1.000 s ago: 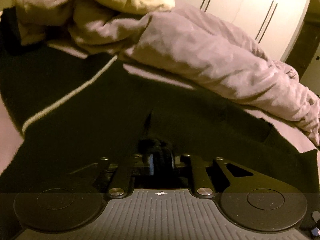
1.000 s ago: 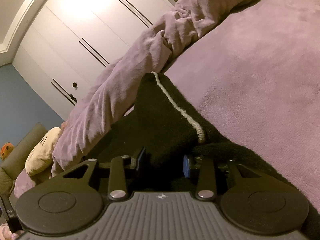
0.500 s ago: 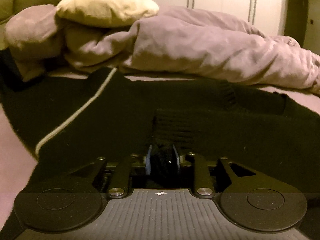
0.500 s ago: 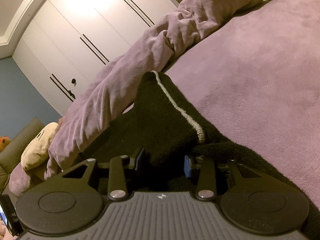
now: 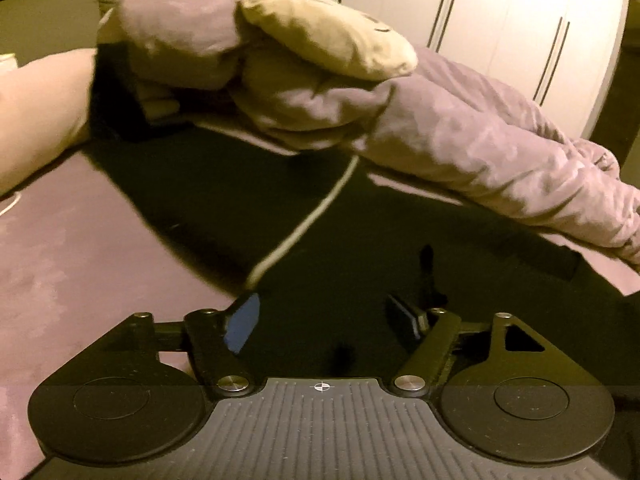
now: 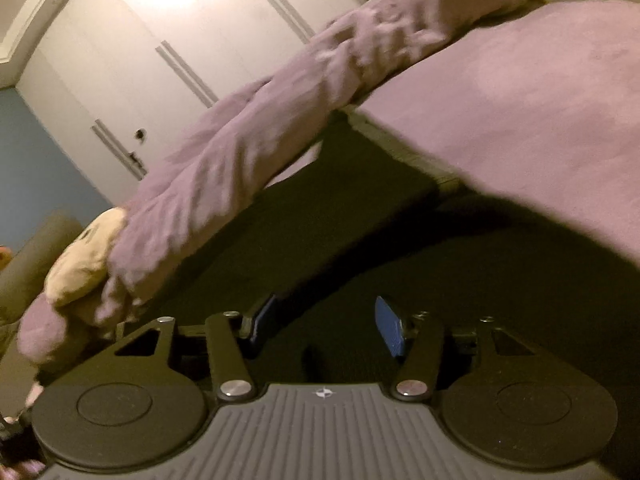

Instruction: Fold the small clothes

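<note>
A black knit garment [image 5: 400, 232] with a pale stripe [image 5: 312, 216] lies spread flat on the purple bed cover [image 5: 72, 248]. My left gripper [image 5: 324, 320] is open just above it, blue pads apart, nothing between them. The same black garment [image 6: 360, 232] fills the middle of the right wrist view. My right gripper [image 6: 328, 324] is open over it and empty.
A rumpled purple duvet [image 5: 480, 140] with a cream pillow [image 5: 328, 32] on top lies along the far side of the bed, also in the right wrist view [image 6: 260, 132]. White wardrobe doors [image 6: 160, 40] stand behind. A pink pillow [image 5: 36, 112] is at left.
Both grippers were shut on folds of the black garment; both have opened and let it go. The garment now lies flat. Both cameras have shifted and tilted.
</note>
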The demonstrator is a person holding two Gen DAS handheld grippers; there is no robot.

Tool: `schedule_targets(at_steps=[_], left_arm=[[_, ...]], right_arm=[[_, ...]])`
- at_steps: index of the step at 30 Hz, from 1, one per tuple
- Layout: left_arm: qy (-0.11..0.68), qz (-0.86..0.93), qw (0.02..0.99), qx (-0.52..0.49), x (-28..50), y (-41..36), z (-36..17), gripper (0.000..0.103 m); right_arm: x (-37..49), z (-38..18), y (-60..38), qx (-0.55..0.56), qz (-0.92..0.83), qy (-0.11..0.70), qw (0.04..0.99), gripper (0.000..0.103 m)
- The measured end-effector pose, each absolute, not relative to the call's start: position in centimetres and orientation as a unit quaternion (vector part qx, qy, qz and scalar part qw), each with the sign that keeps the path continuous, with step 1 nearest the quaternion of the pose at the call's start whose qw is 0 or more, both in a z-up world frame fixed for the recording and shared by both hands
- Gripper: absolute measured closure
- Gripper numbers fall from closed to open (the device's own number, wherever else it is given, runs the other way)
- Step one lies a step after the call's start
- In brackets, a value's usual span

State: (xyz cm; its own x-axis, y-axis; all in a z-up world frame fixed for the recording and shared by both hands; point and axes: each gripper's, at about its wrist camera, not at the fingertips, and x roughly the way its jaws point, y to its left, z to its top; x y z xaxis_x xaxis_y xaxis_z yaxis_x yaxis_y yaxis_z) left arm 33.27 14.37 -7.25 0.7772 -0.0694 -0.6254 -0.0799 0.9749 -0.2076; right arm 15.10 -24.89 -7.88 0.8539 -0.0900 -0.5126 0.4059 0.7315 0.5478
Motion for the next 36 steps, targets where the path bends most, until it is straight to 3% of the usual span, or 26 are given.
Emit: schedule_targets(at_steps=[3, 4, 8, 12, 16, 19, 26, 30, 31, 32, 33, 36], left_arm=[[0.343, 0.004, 0.932, -0.116, 33.1, 15.9, -7.3, 0.022], [0.345, 0.003, 0.932, -0.116, 33.1, 16.4, -7.2, 0.02], [0.325, 0.021, 0.937, -0.123, 34.2, 19.7, -6.3, 0.008], [0.306, 0.078, 0.941, -0.124, 36.9, 24.6, -6.1, 0.008], [0.289, 0.13, 0.935, -0.158, 41.2, 30.9, -7.2, 0.008], [0.303, 0.148, 0.92, -0.198, 45.1, 35.0, -8.6, 0.009], [0.284, 0.184, 0.911, -0.235, 49.3, 39.4, -11.1, 0.026], [0.281, 0.195, 0.911, -0.23, 50.8, 39.7, -11.2, 0.027], [0.28, 0.195, 0.911, -0.23, 50.9, 39.7, -11.1, 0.042], [0.281, 0.19, 0.912, -0.229, 51.0, 39.6, -10.9, 0.081], [0.286, 0.173, 0.914, -0.232, 50.8, 39.2, -10.5, 0.089], [0.256, 0.128, 0.935, -0.209, 49.0, 36.7, -7.7, 0.09]], right_arm=[[18.4, -7.2, -21.4, 0.316, -0.113, 0.234, 0.912, 0.079], [20.0, -7.0, -20.0, 0.308, -0.106, 0.23, 0.917, 0.08], [26.3, -7.6, -16.2, 0.325, -0.07, 0.227, 0.915, 0.079], [30.4, -11.3, -12.5, 0.302, -0.016, 0.237, 0.923, 0.07], [29.7, -13.7, -13.1, 0.327, 0.004, 0.215, 0.92, 0.07], [29.1, -14.9, -14.2, 0.366, 0.024, 0.199, 0.909, 0.071], [29.5, -15.8, -14.5, 0.376, 0.046, 0.179, 0.908, 0.07], [29.3, -16.0, -14.8, 0.384, 0.054, 0.173, 0.905, 0.07], [29.3, -16.1, -14.8, 0.386, 0.056, 0.171, 0.905, 0.07], [29.3, -16.1, -14.8, 0.387, 0.057, 0.171, 0.904, 0.07], [29.4, -16.1, -14.8, 0.388, 0.058, 0.17, 0.904, 0.07], [29.5, -16.4, -15.0, 0.394, 0.064, 0.167, 0.901, 0.07]])
